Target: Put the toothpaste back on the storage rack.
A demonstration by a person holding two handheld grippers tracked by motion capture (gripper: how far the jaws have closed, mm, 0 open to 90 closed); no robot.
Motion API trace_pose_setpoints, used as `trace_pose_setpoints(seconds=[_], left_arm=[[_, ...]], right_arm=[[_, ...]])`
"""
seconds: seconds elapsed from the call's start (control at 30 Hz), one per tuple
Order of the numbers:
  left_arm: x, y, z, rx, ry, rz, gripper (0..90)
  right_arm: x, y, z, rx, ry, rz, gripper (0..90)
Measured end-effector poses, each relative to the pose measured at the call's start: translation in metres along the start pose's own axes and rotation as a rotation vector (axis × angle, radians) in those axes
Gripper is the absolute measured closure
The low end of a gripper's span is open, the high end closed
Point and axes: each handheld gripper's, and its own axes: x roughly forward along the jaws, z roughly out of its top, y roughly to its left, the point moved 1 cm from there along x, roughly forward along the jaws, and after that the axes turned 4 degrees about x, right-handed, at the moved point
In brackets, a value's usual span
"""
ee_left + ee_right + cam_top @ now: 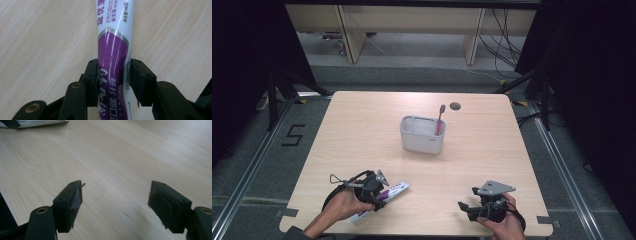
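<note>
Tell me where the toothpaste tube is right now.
In the high view the toothpaste tube lies on the table's near-left part, between the left tool's jaws, nearer than the white holder.

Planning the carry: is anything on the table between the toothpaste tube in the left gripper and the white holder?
Nothing visible: bare table lies between the toothpaste tube in the left gripper and the white holder. A red toothbrush stands at the holder's right end.

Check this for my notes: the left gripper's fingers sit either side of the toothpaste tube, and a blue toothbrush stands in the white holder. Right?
Not quite. The toothbrush is red, as the high view shows. The rest holds: it stands in the white holder, and the left gripper has its fingers either side of the toothpaste tube.
</note>
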Motion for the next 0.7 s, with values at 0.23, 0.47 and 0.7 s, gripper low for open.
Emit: trace_pose_setpoints(seconds=[0.23,0.47,0.7], left_arm=[[0.0011,-0.0045,0.0037,0.01,0.009,-0.025,60.6],[0.0016,-0.004,0.0039,-0.002,0.011,-0.037,60.8],[0.0038,-0.0016,0.0041,-0.02,0.019,-0.064,61.8]], right_arm=[[-0.0003,-0.0002,0.0,0.0,0.0,0.003,28.1],[0.0,-0.0002,0.0,0.0,0.003,0.005,28.0],[-0.0005,0.0,0.0,-0.004,-0.001,-0.007,28.1]])
